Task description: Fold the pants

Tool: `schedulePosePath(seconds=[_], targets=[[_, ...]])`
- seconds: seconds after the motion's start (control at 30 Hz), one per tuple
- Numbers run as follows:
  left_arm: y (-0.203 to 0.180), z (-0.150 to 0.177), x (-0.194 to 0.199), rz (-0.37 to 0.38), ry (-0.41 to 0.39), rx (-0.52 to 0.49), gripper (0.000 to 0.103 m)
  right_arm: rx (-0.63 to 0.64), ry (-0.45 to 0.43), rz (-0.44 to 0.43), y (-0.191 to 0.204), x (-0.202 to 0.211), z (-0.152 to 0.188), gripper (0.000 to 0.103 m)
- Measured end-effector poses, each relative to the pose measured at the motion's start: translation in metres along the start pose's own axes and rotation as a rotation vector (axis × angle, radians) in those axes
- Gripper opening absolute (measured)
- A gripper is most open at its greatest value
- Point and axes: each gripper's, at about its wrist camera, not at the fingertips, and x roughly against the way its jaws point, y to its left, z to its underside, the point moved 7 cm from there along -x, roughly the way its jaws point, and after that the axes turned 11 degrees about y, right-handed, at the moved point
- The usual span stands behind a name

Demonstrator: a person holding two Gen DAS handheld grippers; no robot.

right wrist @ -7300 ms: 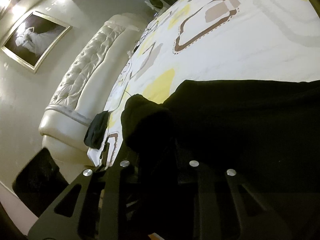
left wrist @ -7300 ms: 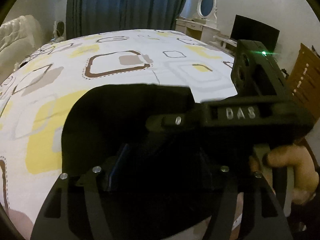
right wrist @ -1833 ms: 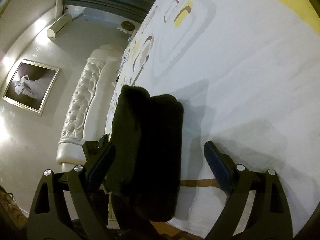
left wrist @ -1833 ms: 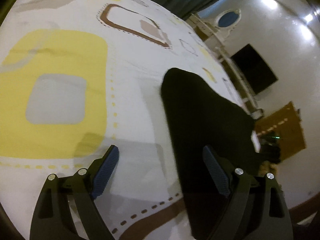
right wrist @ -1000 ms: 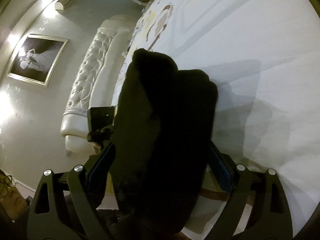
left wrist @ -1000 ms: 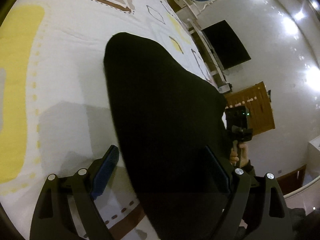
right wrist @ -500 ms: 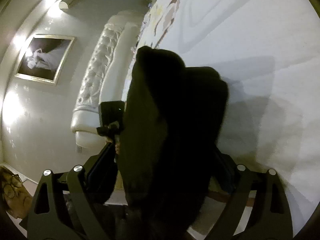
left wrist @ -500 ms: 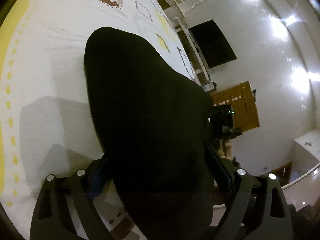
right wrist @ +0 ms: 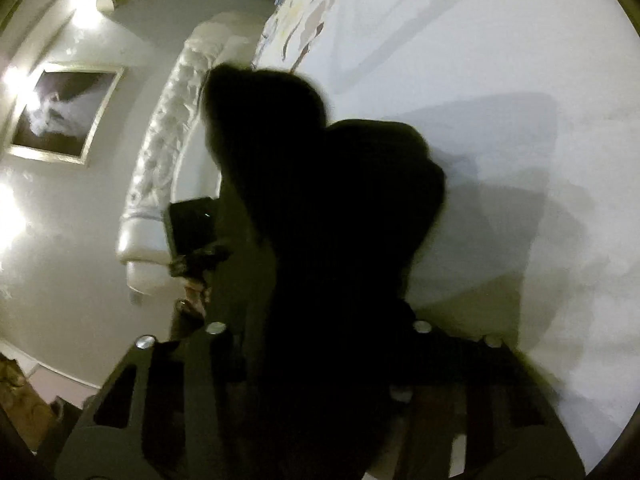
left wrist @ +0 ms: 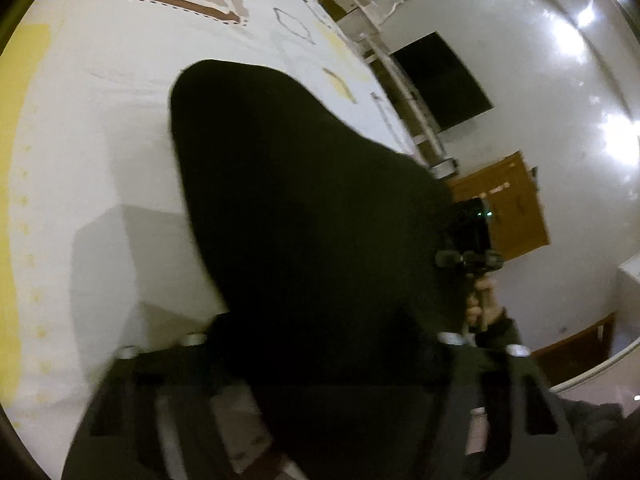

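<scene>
Drawn in from wide apart, both sets of jaws now closing on the black pants (left wrist: 304, 216) lying bunched on the bed (left wrist: 100, 128), cloth between them at each end. Best done by letting the left gripper (left wrist: 320, 344) and right gripper (right wrist: 320, 332) bite through every layer before lifting. Whether pads already pinch the fabric cannot be told, hidden under dark cloth.

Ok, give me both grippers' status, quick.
Left gripper: jaws closing, black pants between them; pads hidden.
Right gripper: jaws closing, the pants between them too; pads hidden.
</scene>
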Motion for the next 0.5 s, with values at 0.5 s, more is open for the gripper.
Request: schedulePosePath(seconds=[0.5], targets=[[-0.001,0.001,0.048,0.003,-0.131,-0.019,0.034,0.108,-0.023,-0.011,0.054,-0.032,-0.032,0.037]])
